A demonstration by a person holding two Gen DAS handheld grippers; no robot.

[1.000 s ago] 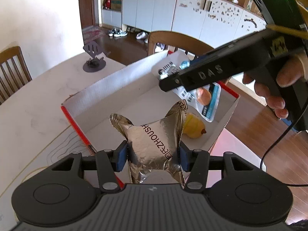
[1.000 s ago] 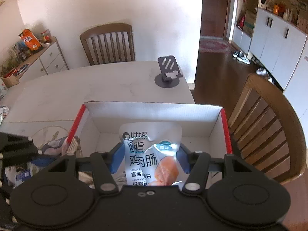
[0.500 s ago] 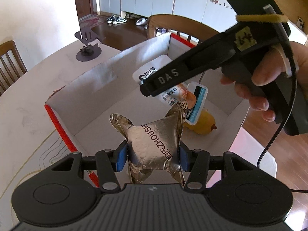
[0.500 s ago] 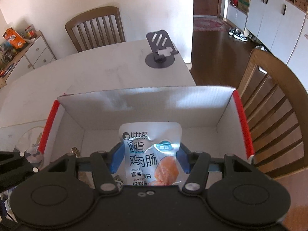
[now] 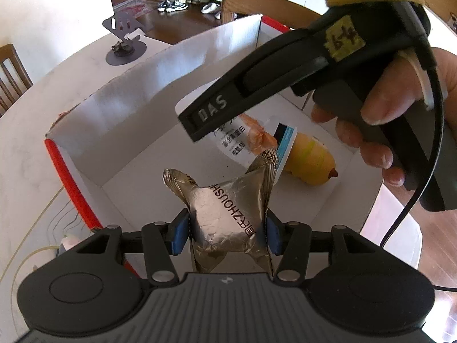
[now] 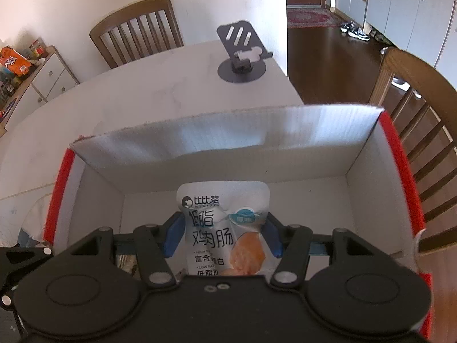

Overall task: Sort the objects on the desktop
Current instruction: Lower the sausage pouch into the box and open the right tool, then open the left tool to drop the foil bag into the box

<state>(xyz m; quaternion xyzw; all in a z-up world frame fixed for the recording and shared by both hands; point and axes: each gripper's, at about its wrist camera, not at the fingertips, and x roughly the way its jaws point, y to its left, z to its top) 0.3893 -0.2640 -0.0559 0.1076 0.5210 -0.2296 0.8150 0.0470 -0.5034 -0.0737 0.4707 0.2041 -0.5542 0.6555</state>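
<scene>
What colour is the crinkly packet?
Shiny silver-gold foil packet, clearest in the left wrist view.

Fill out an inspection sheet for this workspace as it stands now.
Surface: white table, mostly bare.
Job's things: white box with red edges; yellow duck toy lies inside.
Clutter: black phone stand beyond the box.
Grippers: left gripper clamps a gold foil packet; right gripper clamps a white sausage pouch; both above the box.
Cables: black cable hangs from the right tool.
Surroundings: wooden chairs, white cabinets.
</scene>
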